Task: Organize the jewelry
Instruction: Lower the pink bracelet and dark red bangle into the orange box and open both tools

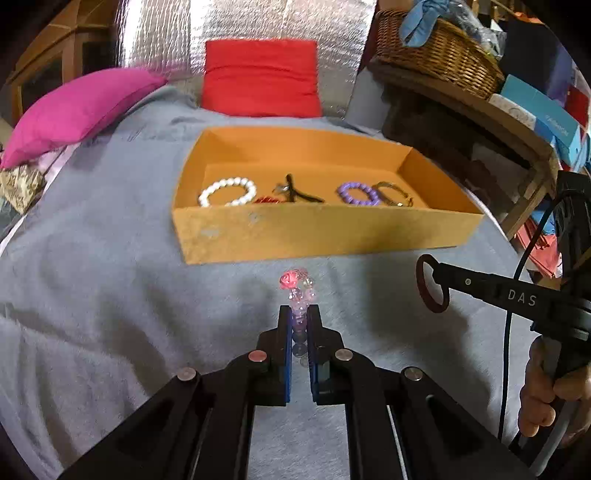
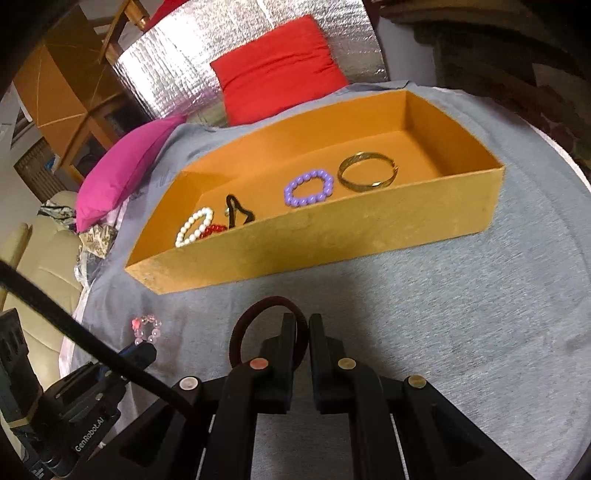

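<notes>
Orange box point(image 1: 317, 232) sits on grey cloth point(image 1: 110, 280); landmark for all below. Inside box, along near wall, L to R seen from left cam: white bead bracelet point(image 1: 227, 191), small red piece point(image 1: 266, 200) partly hidden by wall, black item point(image 1: 295, 192) w/ looped cord (can't tell what), purple bead bracelet point(image 1: 357, 192), gold bangle point(image 1: 393, 194) just beside purple one, maybe touching.

Left gripper point(image 1: 299, 314) is in front of box, near its front wall, a bit left of the other; fingers clenched on clear bead bracelet point(image 1: 299, 291) w/ pink rose bead; bracelet stands upright out of the tips; can't tell if it clears the cloth.

Right gripper point(image 2: 302, 325) also in front of box, fingers nearly closed, grasping dark red ring point(image 2: 269, 332), a thin band or hair tie; ring hangs to the left of the fingers, off the cloth as seen from left cam.

Behind box: red cushion point(image 1: 260, 77) against silver foil sheet point(image 1: 258, 22); pink cushion point(image 1: 77, 110) to box's back-left; wicker basket point(image 1: 436, 51) on wooden shelf to box's back-right.
</notes>
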`<control>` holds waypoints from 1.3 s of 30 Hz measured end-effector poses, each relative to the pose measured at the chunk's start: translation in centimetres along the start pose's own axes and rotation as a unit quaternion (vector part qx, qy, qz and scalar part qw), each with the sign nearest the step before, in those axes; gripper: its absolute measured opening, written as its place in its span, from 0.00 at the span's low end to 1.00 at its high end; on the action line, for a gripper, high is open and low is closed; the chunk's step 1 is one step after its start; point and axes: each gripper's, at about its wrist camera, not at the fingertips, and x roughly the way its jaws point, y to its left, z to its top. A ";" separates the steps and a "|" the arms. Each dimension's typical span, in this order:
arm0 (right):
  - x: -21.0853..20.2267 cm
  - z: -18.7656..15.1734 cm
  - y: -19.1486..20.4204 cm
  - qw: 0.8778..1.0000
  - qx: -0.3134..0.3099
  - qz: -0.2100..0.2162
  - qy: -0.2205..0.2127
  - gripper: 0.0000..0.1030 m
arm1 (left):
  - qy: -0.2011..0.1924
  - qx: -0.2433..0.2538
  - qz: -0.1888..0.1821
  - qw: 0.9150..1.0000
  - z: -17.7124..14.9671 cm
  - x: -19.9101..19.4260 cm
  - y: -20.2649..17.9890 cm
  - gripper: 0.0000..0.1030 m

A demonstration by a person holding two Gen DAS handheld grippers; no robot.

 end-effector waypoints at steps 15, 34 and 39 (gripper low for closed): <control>-4.8 1.3 -4.8 0.998 0.035 -0.013 -0.060 0.07 | -0.056 0.031 -0.019 0.998 1.6 -0.4 -3.7 0.07; -7.7 3.2 -5.5 0.989 0.043 -0.024 -0.139 0.07 | -0.101 0.057 0.022 0.993 3.6 -0.4 -5.5 0.07; -7.2 3.6 -5.2 0.988 0.045 -0.025 -0.144 0.08 | -0.106 0.054 0.024 0.993 3.9 -0.6 -5.3 0.07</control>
